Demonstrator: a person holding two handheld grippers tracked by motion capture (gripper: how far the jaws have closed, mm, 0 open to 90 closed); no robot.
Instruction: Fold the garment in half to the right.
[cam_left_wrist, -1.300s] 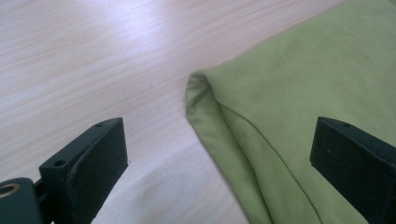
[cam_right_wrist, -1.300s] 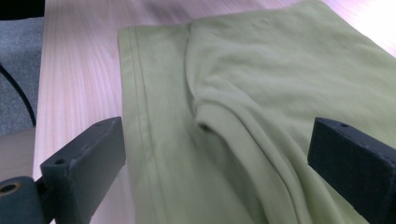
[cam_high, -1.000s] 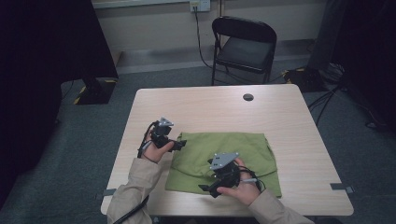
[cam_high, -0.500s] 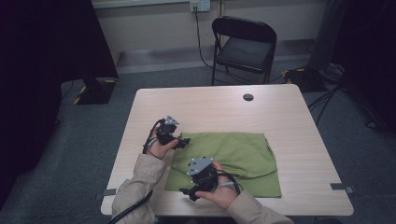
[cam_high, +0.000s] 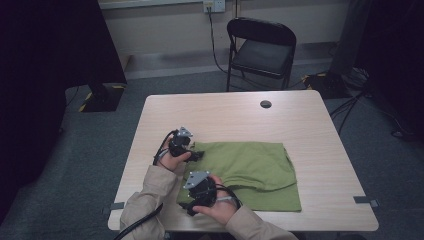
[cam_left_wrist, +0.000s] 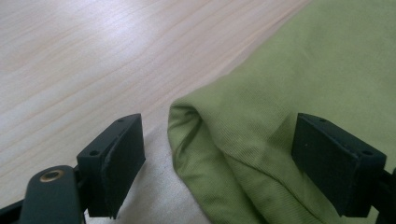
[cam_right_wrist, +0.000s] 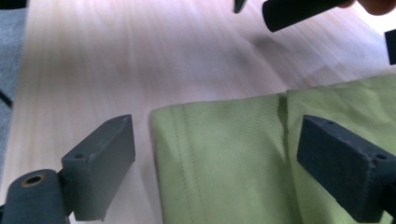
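Both pairs of jaws stand wide and hold nothing. The left gripper (cam_left_wrist: 219, 154) frames a rounded, folded corner of the green cloth (cam_high: 250, 170); the right gripper (cam_right_wrist: 217, 163) frames a stitched hem edge. I judge the grasp is not yet made, and any folding is left. The cloth lies mostly flat, slightly wrinkled, on the near side of the table (cam_high: 225, 112).

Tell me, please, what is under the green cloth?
The green cloth lies flat on the wooden table. Both open grippers, left and right, are at its edge. Anything beneath its folded layers is covered.
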